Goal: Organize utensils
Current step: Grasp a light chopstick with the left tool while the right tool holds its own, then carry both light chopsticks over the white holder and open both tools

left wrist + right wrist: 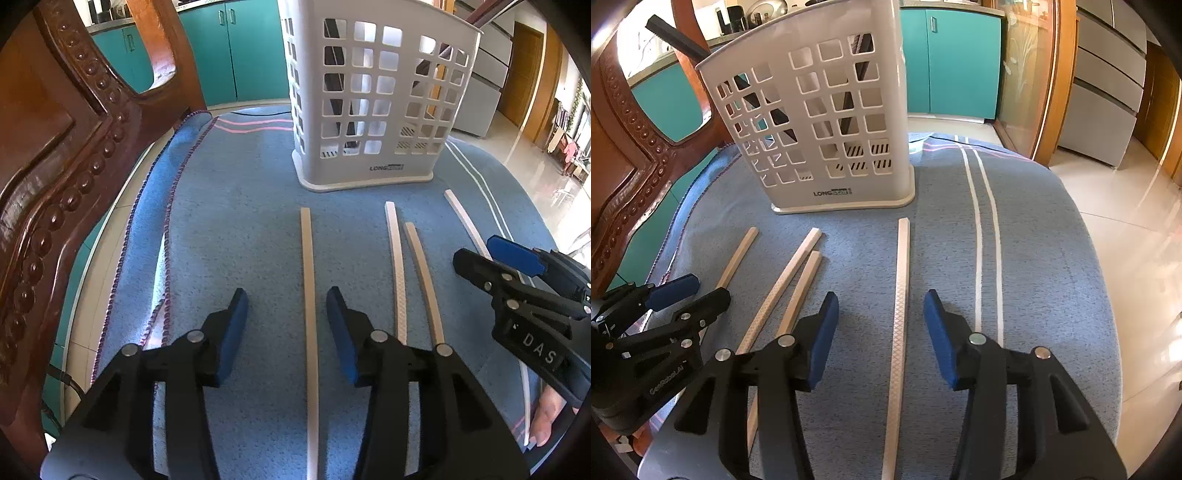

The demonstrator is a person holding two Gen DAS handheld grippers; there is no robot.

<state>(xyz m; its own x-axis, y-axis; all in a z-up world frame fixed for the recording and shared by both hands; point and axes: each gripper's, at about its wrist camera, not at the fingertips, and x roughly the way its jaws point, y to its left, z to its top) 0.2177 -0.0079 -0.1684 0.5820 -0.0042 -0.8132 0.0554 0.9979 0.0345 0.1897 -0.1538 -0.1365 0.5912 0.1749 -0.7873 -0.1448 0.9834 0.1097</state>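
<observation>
1. A blue towel (pixel 1034 258) with two white stripes covers the surface and carries everything else; a carved wooden chair back (pixel 55 166) rises along its left side.
2. A white perforated utensil holder (pixel 369 103) stands upright at the far end of the towel, with dark sticks leaning inside it.
3. The left gripper (pixel 286 325) hovers low over the towel, its blue-padded fingers (pixel 232 328) spread wide apart, one on each side of the leftmost chopstick (pixel 309 314) and not touching it.
4. The right gripper (pixel 881 328) is likewise spread open, straddling the rightmost chopstick (pixel 900 314), a pale patterned one, without contact.
5. Two more chopsticks (pixel 399 273) lie close together between those two, near each other but apart, all four pointing towards the holder and stopping just short of its base.
</observation>
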